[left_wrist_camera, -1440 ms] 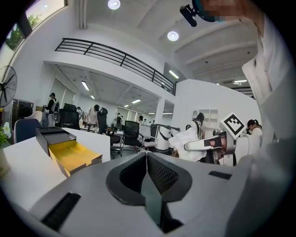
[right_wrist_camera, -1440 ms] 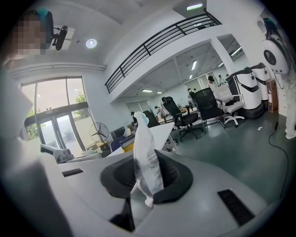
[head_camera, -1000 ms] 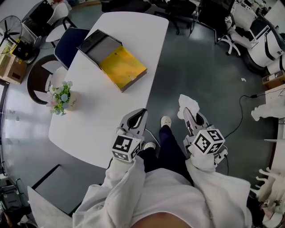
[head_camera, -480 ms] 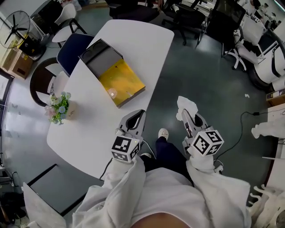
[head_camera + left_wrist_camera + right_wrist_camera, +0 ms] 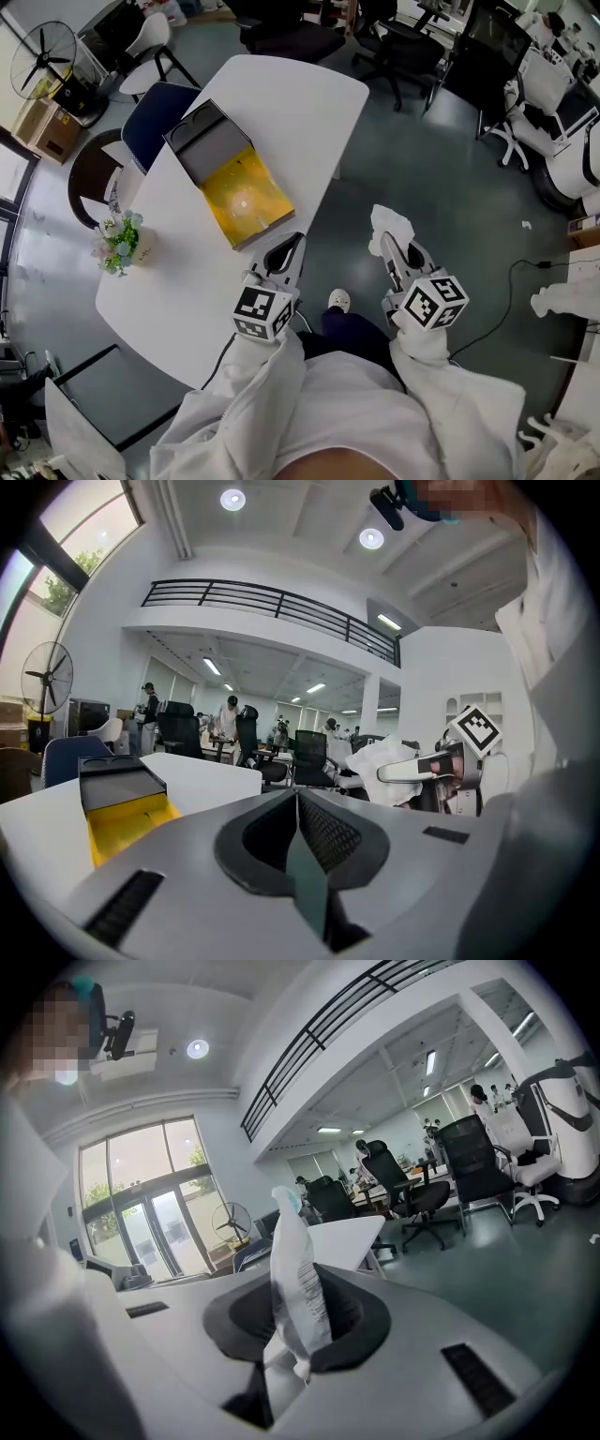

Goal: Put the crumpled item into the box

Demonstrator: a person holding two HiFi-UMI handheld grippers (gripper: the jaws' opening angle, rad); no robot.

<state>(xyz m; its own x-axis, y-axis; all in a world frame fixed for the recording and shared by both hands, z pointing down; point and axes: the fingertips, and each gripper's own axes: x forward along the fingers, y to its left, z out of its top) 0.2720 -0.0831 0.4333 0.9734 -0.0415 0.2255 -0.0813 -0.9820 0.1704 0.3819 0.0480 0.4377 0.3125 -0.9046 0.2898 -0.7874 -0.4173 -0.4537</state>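
White tabletop (image 5: 281,112) ahead-left, open yellow-lined box (image 5: 246,199) on it, lid flipped back. Left gripper (image 5: 286,248) over the tabletop's near edge, jaws together, empty, nearer the box. Right gripper (image 5: 392,246) out over the floor, well apart from the box, jaws pinched nearly closed on the crumpled white wrapper (image 5: 392,223). Wrapper's long axis ran forward past the jaw tips. Box lay forward and left of it, so the carry likely goes that way.

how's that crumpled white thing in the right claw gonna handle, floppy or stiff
Probably light and floppy: the crumpled item is pinched thin in the right claw yet stands up creased. It may spring open or drift when released over the box.
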